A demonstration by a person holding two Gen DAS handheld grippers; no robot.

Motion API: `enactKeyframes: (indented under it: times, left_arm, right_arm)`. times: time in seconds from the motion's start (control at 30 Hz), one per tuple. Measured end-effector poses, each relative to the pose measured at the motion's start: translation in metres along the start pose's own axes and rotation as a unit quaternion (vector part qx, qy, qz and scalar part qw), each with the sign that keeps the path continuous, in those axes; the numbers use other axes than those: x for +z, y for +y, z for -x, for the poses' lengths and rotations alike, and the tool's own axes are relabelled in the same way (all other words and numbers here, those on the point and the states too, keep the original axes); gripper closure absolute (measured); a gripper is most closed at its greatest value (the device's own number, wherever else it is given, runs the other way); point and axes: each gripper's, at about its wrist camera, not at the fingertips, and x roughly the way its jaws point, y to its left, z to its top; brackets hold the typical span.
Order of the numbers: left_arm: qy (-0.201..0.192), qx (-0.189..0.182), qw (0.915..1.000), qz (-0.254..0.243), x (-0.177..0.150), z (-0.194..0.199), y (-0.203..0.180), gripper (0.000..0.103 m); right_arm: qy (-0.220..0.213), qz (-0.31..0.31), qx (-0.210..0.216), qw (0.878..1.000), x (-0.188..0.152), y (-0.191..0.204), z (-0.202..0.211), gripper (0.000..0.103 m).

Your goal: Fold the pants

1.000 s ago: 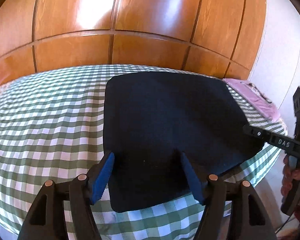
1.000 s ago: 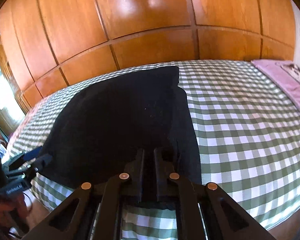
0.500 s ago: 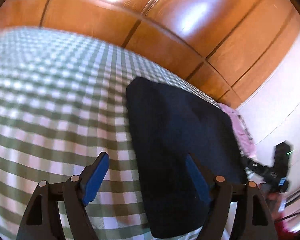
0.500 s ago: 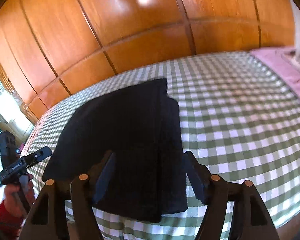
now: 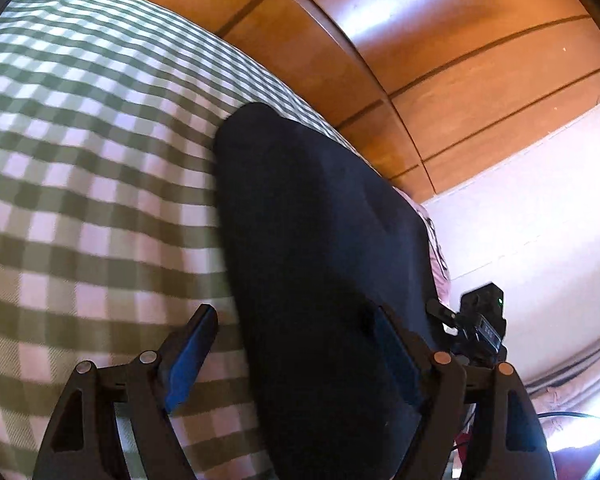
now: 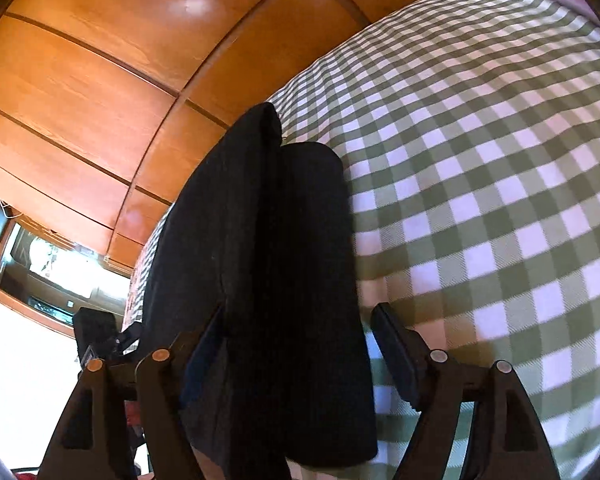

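Note:
Dark navy folded pants (image 5: 316, 248) lie on the green-and-white checked bed (image 5: 92, 184). My left gripper (image 5: 296, 344) is open, its jaws straddling the near left edge of the pants, low over the cloth. In the right wrist view the pants (image 6: 276, 248) show stacked layers with a rolled fold at the right side. My right gripper (image 6: 300, 344) is open, its jaws straddling the near right edge of the pants. Each gripper shows in the other's view: the right one (image 5: 480, 328) past the pants' right edge, the left one (image 6: 100, 336) at their left edge.
A wooden panelled wall (image 5: 440, 52) runs behind the bed. A pink cloth (image 5: 434, 248) lies at the bed's right end by a white wall (image 5: 540, 216). A window or screen (image 6: 56, 268) sits at the far left in the right wrist view.
My right gripper opened and let go of the pants. Both grippers tilted and dropped lower and closer to the pants' opposite near edges; the left one stayed open.

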Motion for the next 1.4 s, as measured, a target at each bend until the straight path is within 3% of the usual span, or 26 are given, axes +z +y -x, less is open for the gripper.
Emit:
enactKeyframes:
  times: [0.1,0.23,0.4,0.67,0.9,1.13,1.4]
  left_arm:
    - [0.020,-0.012,0.9995,-0.020,0.001,-0.010,-0.009,0.021]
    - [0.027,0.004,0.9985,-0.048,0.000,-0.021,-0.019,0.021]
    - [-0.005,0.017,0.9978,-0.064,-0.003,-0.013,-0.033,0.042]
    - [-0.053,0.047,0.9915,-0.109,0.019,0.000,-0.060,0.048]
    - [-0.081,0.080,0.9849,-0.131,0.086,-0.008,-0.066,0.048]
    - [-0.091,0.113,0.9799,-0.136,0.146,-0.043,-0.055,0.048]
    - [-0.071,0.143,0.9790,-0.127,0.162,-0.080,-0.022,0.046]
  right_arm:
    - [0.007,0.010,0.010,1.000,0.004,0.007,-0.007,0.027]
    - [0.012,0.040,-0.003,0.999,0.007,0.020,-0.021,0.031]
    - [-0.007,0.055,0.008,0.998,-0.003,0.020,-0.012,0.047]
    - [-0.053,0.086,0.023,0.995,-0.001,0.041,0.005,0.054]
    - [-0.082,0.109,0.032,0.990,0.049,0.065,-0.014,0.054]
    - [-0.092,0.123,0.024,0.988,0.107,0.077,-0.052,0.054]
    - [-0.082,0.090,0.003,0.993,0.145,0.052,-0.088,0.054]
